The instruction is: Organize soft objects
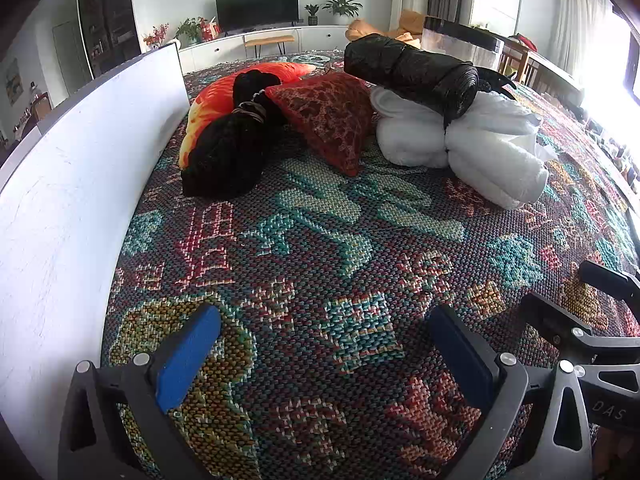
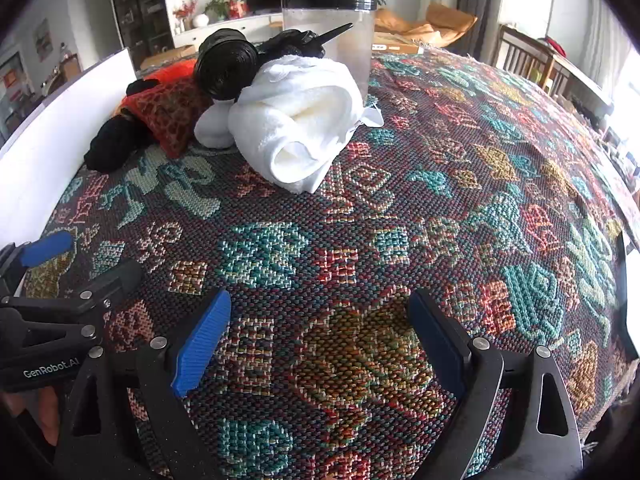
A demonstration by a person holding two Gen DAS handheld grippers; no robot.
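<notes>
A pile of soft things lies at the far side of the patterned cloth. It holds a black knotted bundle [image 1: 228, 152], an orange cushion [image 1: 208, 100], a red patterned cushion [image 1: 332, 116], rolled white towels [image 1: 480, 140] and a black plastic roll [image 1: 412, 72] on top of the towels. In the right wrist view the towels [image 2: 296, 120], the black roll [image 2: 226, 64], the red cushion [image 2: 168, 112] and the black bundle [image 2: 112, 140] show too. My left gripper [image 1: 324, 340] is open and empty, low over the cloth. My right gripper [image 2: 320, 324] is open and empty, to the left gripper's right.
A white board [image 1: 80, 184] stands along the left edge. A clear jar with a black lid [image 2: 330, 28] stands behind the towels. The woven cloth [image 2: 440, 200] covers the whole table. Chairs and a wooden table [image 2: 532, 64] stand at the right.
</notes>
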